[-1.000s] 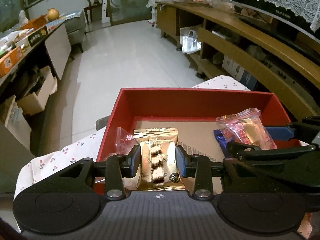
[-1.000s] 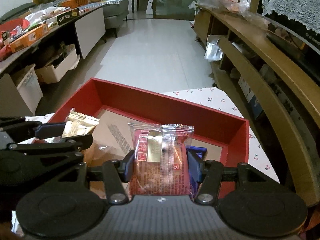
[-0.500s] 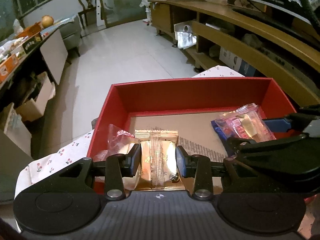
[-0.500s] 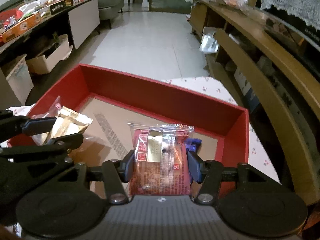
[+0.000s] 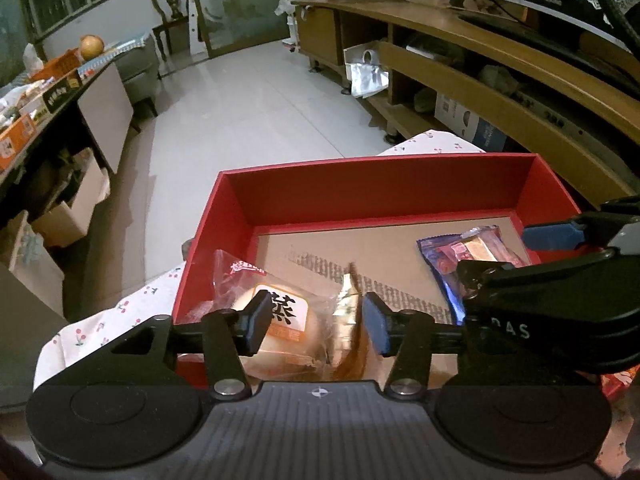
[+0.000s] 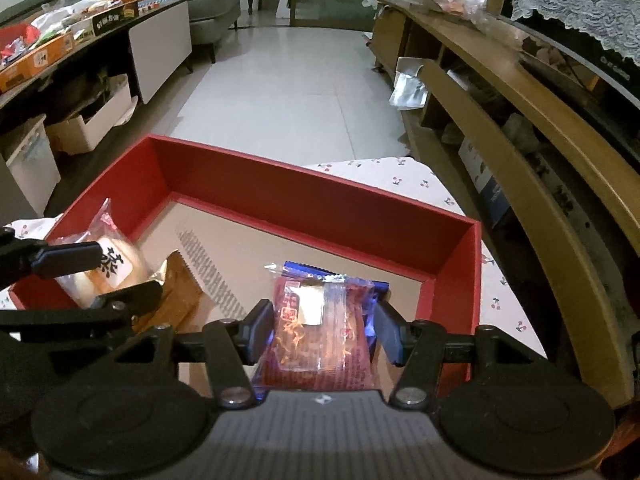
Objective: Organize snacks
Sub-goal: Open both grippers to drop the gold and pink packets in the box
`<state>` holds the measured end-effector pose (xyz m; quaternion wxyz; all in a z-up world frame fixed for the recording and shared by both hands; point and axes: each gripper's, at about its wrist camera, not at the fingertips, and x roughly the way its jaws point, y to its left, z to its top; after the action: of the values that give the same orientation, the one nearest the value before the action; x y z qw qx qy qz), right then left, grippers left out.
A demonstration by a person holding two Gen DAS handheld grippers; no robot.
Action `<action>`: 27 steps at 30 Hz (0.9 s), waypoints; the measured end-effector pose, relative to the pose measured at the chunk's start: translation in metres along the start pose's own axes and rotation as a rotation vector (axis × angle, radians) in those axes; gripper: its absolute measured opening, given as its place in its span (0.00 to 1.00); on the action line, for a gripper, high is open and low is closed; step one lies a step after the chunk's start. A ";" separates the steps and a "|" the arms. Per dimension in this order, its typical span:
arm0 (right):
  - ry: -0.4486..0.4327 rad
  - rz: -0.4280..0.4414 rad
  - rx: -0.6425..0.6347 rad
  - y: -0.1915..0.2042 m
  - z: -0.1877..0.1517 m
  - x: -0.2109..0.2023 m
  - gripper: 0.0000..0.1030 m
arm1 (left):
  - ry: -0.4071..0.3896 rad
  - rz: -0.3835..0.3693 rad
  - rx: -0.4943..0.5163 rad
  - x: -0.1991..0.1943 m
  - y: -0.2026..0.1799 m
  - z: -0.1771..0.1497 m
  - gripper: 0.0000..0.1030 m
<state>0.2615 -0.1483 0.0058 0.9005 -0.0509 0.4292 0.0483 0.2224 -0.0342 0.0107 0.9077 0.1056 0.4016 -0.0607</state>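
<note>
Evidently both handheld tools are lowered into the shallow red cardboard box [image 5: 376,196] with its brown paper floor, because that box is where the snacks are being gathered; it sits on a white cloth printed with small cherries [image 6: 404,178].

The left gripper [image 5: 316,322] is opening its jaws, and the gold foil snack packet [image 5: 349,320] between them stands on edge, tipping toward the box floor; the pads no longer seem to press on it, so I judge this a release into the near left corner. Just beside it, against the left wall, lies a clear-wrapped pale round cake with a large black character on its label [image 5: 282,312], probably laid there to start a row along that side.

The right gripper [image 6: 324,330] holds a red and clear plastic snack packet with a gold square on its front [image 6: 320,320]. Its left pad touches the wrapper's edge, while the right pad's contact is hard to read; the packet stays raised between the jaws, so it looks gripped. Under it, a blue foil wrapper [image 6: 374,286] shows at the edges, lying on the box floor near the right wall. Holding the red packet low over that spot suggests it is meant to go down on or beside the blue one, keeping the right side for this kind.
</note>
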 end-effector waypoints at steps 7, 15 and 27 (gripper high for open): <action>-0.020 0.002 0.014 -0.004 0.001 -0.006 0.63 | -0.022 0.007 -0.003 -0.008 0.001 0.002 0.67; -0.040 0.009 0.007 -0.001 0.001 -0.017 0.63 | -0.039 0.016 -0.007 -0.018 0.005 0.001 0.71; -0.060 0.041 -0.004 0.006 -0.008 -0.039 0.64 | -0.060 0.018 -0.026 -0.039 0.015 -0.008 0.74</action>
<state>0.2300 -0.1447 0.0308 0.9117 -0.0422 0.4028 0.0690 0.1934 -0.0173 0.0370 0.9211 0.0956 0.3740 -0.0505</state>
